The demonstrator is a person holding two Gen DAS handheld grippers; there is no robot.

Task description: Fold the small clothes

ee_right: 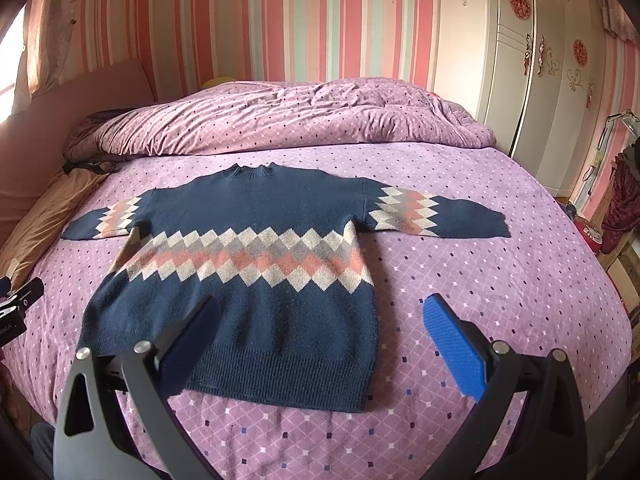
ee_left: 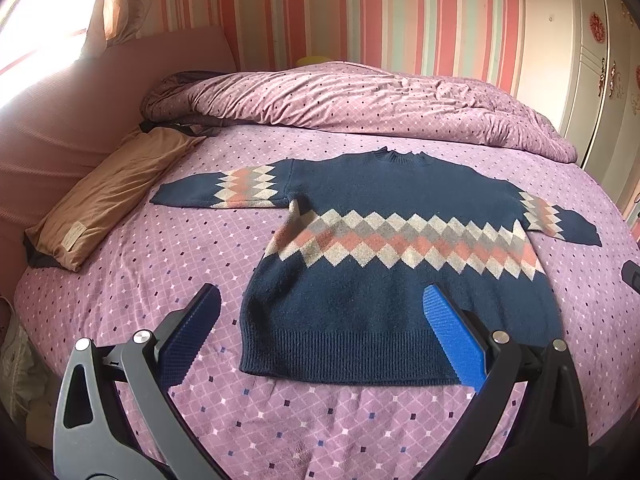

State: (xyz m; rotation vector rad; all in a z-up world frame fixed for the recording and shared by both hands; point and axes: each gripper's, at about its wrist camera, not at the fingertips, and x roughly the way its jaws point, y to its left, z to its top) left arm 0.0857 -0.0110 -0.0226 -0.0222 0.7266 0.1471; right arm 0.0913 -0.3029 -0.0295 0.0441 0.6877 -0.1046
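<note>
A small navy sweater [ee_left: 392, 200] with a band of cream, grey and salmon diamonds lies flat on the bed, face up, sleeves spread to both sides, hem toward me. It also shows in the right wrist view [ee_right: 256, 208]. My left gripper [ee_left: 320, 300] is open and empty, hovering above the hem's left part, its blue pads [ee_left: 452, 336] wide apart. My right gripper [ee_right: 320, 308] is open and empty above the hem's right corner. The left gripper's body shows at the left edge of the right wrist view [ee_right: 16, 304].
The bed has a purple diamond-print sheet [ee_left: 160, 248]. A rumpled matching duvet [ee_left: 340, 96] lies behind the sweater. A tan pillow [ee_left: 116, 192] sits at the left by the pink headboard [ee_left: 52, 120]. A white wardrobe [ee_right: 540, 80] stands at the right.
</note>
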